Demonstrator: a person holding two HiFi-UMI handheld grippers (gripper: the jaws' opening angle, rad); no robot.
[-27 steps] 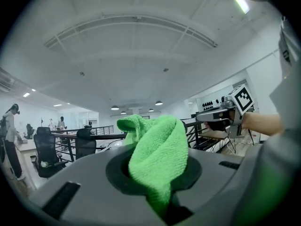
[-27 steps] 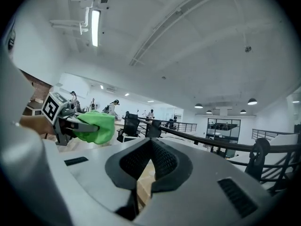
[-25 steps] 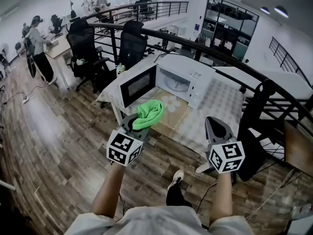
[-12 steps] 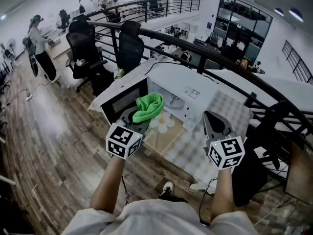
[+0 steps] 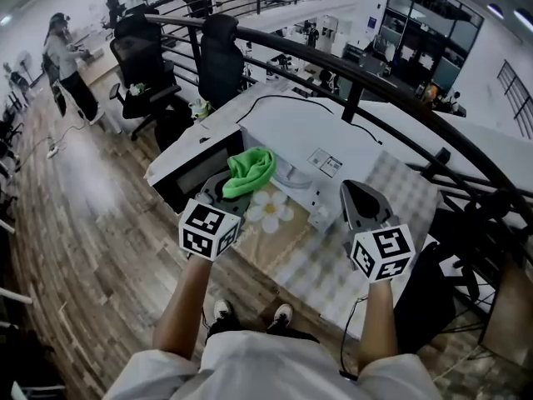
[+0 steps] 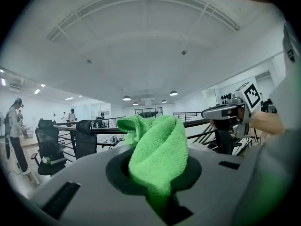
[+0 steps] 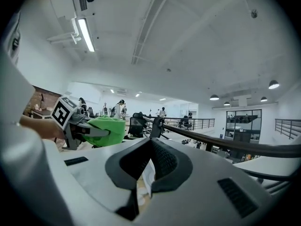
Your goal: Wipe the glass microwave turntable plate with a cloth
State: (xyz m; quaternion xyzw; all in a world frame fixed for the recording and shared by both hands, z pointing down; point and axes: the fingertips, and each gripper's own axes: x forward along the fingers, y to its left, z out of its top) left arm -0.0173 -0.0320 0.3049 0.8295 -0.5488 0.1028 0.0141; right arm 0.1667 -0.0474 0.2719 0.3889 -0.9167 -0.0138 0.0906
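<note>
Firmly Clamped Cloth Before Open Microwave

Found microwave (image 5: 291, 132) open at frame centre, glass turntable plate (image 5: 293, 173) lying inside its cavity. Held left gripper (image 5: 233, 188) just below-left, pinched tight on green cloth (image 5: 250, 169). Held right gripper (image 5: 356, 192) lower right, jaws pressed together, empty.

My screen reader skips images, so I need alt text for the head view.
The left gripper holds a green cloth in front of an open white microwave on a checked tablecloth. The right gripper, empty, hovers beside it.
</note>
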